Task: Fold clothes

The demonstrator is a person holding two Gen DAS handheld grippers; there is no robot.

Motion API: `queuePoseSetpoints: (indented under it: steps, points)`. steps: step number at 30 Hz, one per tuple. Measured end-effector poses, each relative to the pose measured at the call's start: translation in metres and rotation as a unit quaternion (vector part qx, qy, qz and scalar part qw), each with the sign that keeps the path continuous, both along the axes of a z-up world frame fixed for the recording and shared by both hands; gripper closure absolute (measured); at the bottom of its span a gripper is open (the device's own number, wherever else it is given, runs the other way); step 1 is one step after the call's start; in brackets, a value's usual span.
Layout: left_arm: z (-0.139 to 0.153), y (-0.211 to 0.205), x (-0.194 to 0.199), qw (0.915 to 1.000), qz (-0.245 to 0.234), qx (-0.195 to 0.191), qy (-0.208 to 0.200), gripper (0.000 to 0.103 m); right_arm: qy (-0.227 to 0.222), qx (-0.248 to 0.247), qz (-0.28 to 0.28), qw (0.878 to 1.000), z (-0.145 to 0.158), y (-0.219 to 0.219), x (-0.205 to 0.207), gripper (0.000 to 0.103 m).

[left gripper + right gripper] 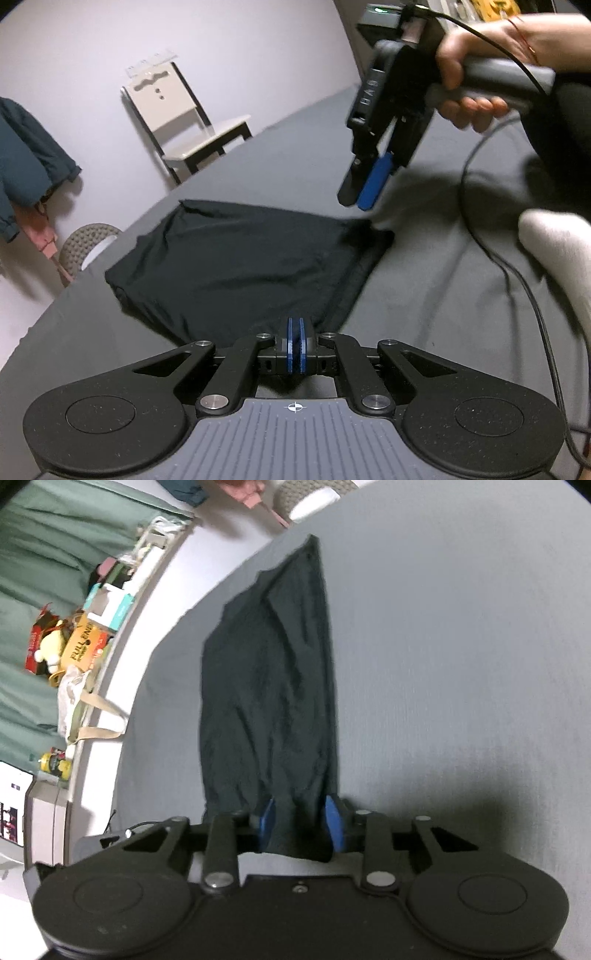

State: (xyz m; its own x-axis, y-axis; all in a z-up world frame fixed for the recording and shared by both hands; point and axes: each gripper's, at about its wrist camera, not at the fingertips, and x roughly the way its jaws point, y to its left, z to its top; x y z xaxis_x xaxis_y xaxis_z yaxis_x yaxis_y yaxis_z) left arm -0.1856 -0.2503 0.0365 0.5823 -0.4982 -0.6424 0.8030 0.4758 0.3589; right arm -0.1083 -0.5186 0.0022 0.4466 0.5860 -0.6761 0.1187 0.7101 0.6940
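A black garment (236, 266) lies spread on the grey bed sheet (436, 295). My left gripper (295, 347) sits at its near corner, blue pads pressed together on the cloth's edge. In the left wrist view a hand holds my right gripper (360, 194) just above the garment's far right corner. The right wrist view shows the black garment (269, 686) stretching away lengthwise. There my right gripper (300, 823) is open, and its blue pads (334, 825) stand apart with a fold of cloth lying between them.
A white sock foot (557, 251) and a black cable (517, 266) lie on the sheet at right. Beyond the bed stand a chair (184, 122), a hanging blue jacket (26, 162) and a stool (85, 247). A cluttered ledge (96, 620) runs along the bed's far side.
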Motion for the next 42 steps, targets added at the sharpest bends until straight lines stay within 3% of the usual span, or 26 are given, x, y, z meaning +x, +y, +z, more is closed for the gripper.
queuePoseSetpoints:
  steps: [5,10,12,14,19,27,31,42]
  points:
    - [-0.008,-0.004,-0.002,0.9997,-0.016,0.013,0.009,0.1,0.016,0.017,-0.001,1.0,-0.012,0.002,0.003,0.072]
    - [-0.011,-0.008,0.0,0.9998,-0.015,0.016,0.0,0.1,0.02,0.02,0.019,0.999,-0.015,0.011,0.003,0.079]
    - [-0.011,-0.008,-0.001,0.9998,-0.013,0.016,-0.002,0.099,0.019,0.011,0.022,1.0,-0.016,0.012,0.004,0.096]
    - [-0.011,-0.008,-0.001,0.9997,-0.014,0.019,-0.004,0.099,0.019,0.013,0.018,1.0,-0.016,0.01,0.002,0.098]
    - [-0.012,-0.008,-0.005,0.9994,-0.02,0.027,-0.011,0.099,0.002,0.041,0.017,0.999,-0.006,0.005,-0.005,0.098]
    - [-0.012,-0.004,-0.016,0.9972,-0.055,0.034,-0.037,0.099,0.03,0.092,-0.002,0.995,-0.015,-0.009,-0.016,0.098]
    - [-0.012,-0.003,-0.016,0.9968,-0.057,0.039,-0.042,0.099,0.058,0.077,-0.005,0.995,-0.025,-0.007,-0.014,0.098]
    - [-0.006,0.006,-0.001,0.9989,-0.01,0.017,-0.044,0.099,0.066,0.057,0.011,0.996,-0.025,0.001,-0.016,0.096]
